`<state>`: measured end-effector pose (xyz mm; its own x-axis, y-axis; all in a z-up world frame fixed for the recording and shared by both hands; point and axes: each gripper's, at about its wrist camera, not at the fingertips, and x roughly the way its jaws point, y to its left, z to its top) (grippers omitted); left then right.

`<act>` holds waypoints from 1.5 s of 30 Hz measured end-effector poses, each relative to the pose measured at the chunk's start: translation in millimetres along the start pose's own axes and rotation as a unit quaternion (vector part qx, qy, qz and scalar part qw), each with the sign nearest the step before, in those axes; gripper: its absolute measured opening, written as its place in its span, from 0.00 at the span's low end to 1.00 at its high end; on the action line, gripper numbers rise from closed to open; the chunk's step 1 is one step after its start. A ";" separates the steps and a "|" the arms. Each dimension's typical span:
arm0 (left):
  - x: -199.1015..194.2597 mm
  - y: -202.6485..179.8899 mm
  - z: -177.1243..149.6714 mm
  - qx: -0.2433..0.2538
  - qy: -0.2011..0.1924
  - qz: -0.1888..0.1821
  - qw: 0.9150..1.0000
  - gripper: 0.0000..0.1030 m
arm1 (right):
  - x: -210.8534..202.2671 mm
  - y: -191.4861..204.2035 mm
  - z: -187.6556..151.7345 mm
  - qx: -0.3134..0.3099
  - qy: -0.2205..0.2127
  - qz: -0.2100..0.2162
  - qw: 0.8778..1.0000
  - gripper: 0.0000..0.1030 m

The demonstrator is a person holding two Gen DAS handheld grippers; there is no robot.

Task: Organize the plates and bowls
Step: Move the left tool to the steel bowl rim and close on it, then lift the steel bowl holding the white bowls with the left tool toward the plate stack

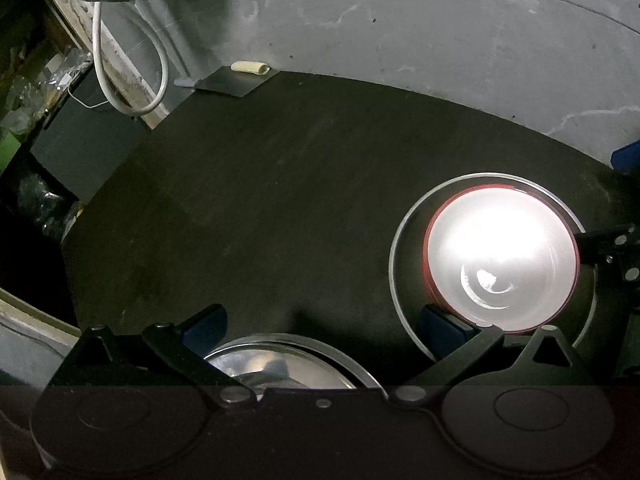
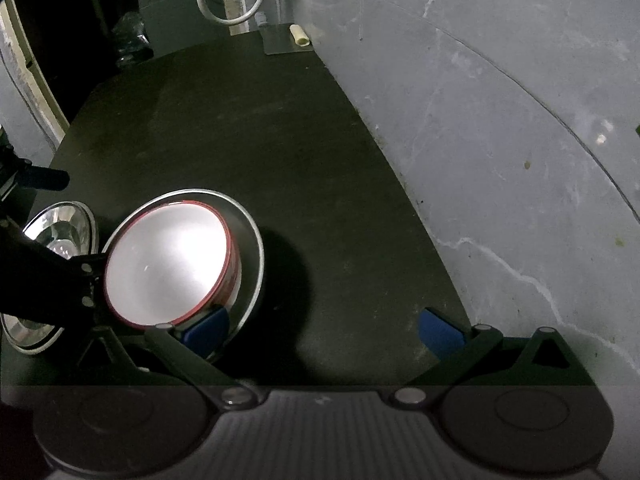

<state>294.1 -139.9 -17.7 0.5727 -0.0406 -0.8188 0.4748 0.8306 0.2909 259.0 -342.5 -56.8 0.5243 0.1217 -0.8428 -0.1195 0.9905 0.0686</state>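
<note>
A white bowl with a red rim (image 1: 500, 256) sits inside a steel plate (image 1: 396, 264) on the dark table. My left gripper (image 1: 324, 328) is open, and its right pad (image 1: 444, 328) lies beside the bowl's near-left edge. A second steel plate (image 1: 280, 360) lies between its fingers, partly hidden by the gripper body. In the right wrist view the bowl (image 2: 168, 264) and its plate (image 2: 252, 248) are at the left. My right gripper (image 2: 324, 332) is open, its left pad (image 2: 208, 332) by the bowl's base. The other steel plate (image 2: 60, 228) is half hidden behind the left gripper (image 2: 60, 288).
The black table (image 1: 280, 200) runs up to a grey wall (image 1: 440, 40). A cream roll (image 1: 250, 67) and a thin metal sheet (image 1: 232, 84) lie at the far edge. A white cable (image 1: 120, 60) hangs at the back left, with clutter beyond the table's left edge.
</note>
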 end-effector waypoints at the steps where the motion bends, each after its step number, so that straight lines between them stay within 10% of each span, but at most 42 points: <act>1: 0.1 0.5 0.2 -0.001 0.000 0.000 1.000 0.99 | -0.9 0.3 -0.7 -0.002 0.000 0.000 1.000 1.00; 19: -1.9 0.8 -1.4 -0.013 0.000 -0.016 1.000 0.87 | -1.4 -6.0 1.3 0.006 0.007 0.028 1.000 0.91; 33: 4.9 8.3 -7.0 -0.087 0.006 -0.119 0.989 0.33 | -1.7 -12.0 -0.5 0.031 0.012 0.065 0.997 0.78; 45: 2.6 2.4 -9.5 -0.088 -0.001 -0.138 0.987 0.11 | -4.5 -2.2 1.3 0.012 0.013 0.127 0.992 0.26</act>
<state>290.5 -132.7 -23.8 0.4401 -0.2798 -0.8533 0.4896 0.8713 -0.0332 258.0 -345.1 -52.5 0.4574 0.3655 -0.8107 -0.2249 0.9295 0.2922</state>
